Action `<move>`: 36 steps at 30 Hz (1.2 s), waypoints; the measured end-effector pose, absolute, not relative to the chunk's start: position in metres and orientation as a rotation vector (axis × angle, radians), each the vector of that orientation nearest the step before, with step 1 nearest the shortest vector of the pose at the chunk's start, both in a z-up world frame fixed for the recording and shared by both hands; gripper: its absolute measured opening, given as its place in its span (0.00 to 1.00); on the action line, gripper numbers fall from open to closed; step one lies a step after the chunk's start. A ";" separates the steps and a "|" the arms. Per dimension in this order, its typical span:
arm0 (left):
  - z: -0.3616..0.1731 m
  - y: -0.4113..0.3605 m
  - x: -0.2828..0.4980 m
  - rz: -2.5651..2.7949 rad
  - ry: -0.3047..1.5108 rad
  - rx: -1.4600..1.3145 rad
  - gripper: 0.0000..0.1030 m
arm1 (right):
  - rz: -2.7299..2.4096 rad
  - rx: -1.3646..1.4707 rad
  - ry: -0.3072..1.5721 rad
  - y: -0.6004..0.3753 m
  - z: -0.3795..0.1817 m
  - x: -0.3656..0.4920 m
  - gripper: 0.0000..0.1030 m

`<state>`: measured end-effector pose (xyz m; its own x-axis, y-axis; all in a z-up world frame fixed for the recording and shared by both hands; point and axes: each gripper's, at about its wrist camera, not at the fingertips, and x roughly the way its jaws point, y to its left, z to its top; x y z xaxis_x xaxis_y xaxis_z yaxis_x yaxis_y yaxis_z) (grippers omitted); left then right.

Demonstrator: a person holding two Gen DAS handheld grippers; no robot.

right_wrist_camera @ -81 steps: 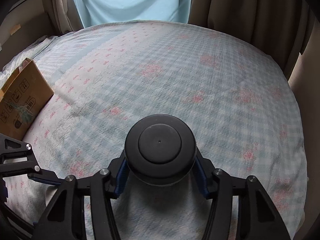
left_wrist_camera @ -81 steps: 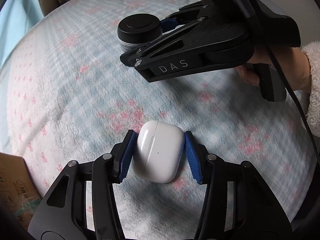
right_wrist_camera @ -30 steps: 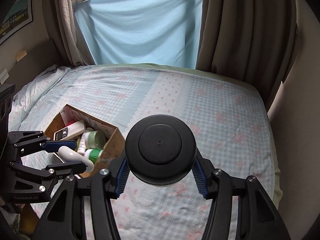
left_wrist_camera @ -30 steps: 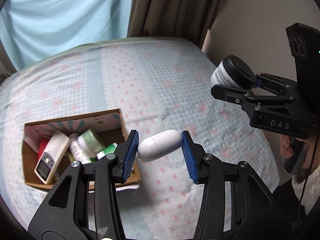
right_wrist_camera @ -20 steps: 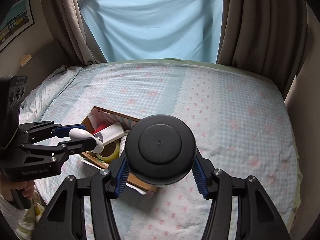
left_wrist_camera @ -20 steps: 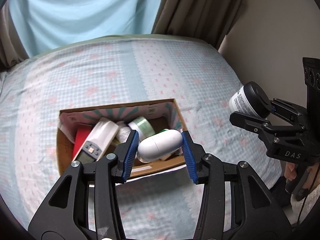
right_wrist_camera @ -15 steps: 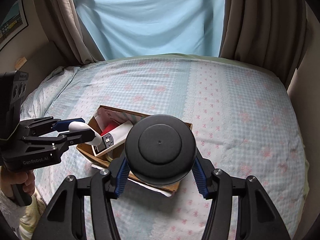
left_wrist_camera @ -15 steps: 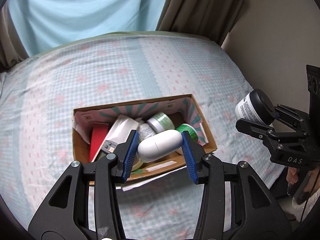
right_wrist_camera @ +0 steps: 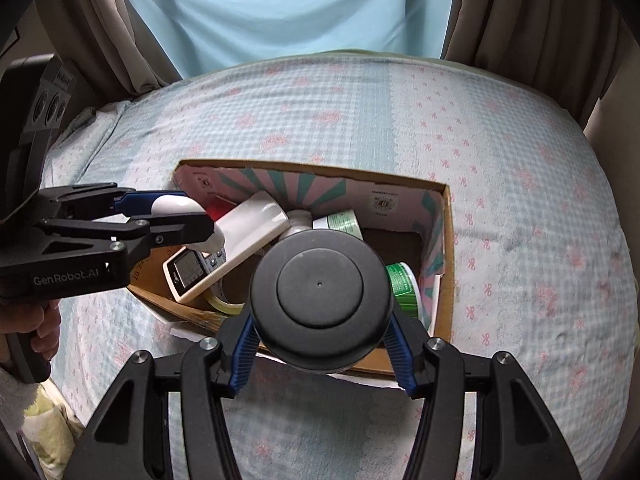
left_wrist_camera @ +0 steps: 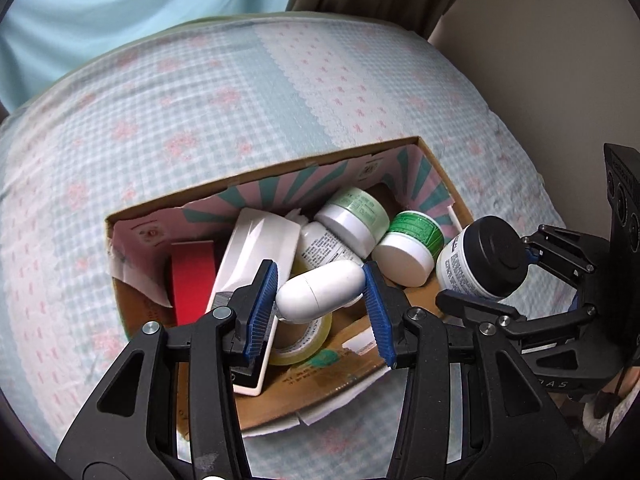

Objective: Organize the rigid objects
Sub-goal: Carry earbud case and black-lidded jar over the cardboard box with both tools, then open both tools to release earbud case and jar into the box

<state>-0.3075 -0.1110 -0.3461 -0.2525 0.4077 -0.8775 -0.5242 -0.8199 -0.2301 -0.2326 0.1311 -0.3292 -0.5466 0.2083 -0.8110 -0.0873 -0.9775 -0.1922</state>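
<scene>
My left gripper [left_wrist_camera: 320, 298] is shut on a white earbud case [left_wrist_camera: 320, 291], held over the near side of an open cardboard box [left_wrist_camera: 256, 182] on the bed. My right gripper [right_wrist_camera: 320, 344] is shut on a white jar with a black lid [right_wrist_camera: 320, 294], hanging above the box's near edge [right_wrist_camera: 446, 264]. In the left wrist view that jar [left_wrist_camera: 480, 262] sits at the box's right end, between the right gripper's fingers [left_wrist_camera: 560, 252]. The left gripper [right_wrist_camera: 172, 220] and the earbud case [right_wrist_camera: 188, 216] show at the left of the right wrist view.
Inside the box lie a white remote [left_wrist_camera: 256, 248], a red item [left_wrist_camera: 192, 280], green-labelled white jars [left_wrist_camera: 356, 214], a small bottle [left_wrist_camera: 320, 246] and a roll of tape [left_wrist_camera: 300, 344]. The checked bedspread [left_wrist_camera: 200, 112] surrounds the box. Curtains [right_wrist_camera: 288, 8] and a wall stand behind. A person's hand [right_wrist_camera: 28, 320] grips the left handle.
Both grippers have come down and across from over the bare bedspread to hang over the box, which now looks larger. Each keeps its hold on its object.
</scene>
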 end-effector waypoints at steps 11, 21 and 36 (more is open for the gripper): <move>-0.383 -0.092 -0.324 2.038 0.224 -1.453 0.37 | 2.591 -1.475 -0.274 0.143 -0.371 -0.261 0.51; -0.372 -0.087 -0.321 2.068 0.299 -1.384 0.98 | 2.644 -1.455 -0.306 0.139 -0.370 -0.258 0.89; -0.355 -0.121 -0.313 2.154 0.206 -1.434 1.00 | 2.644 -1.370 -0.258 0.142 -0.348 -0.239 1.00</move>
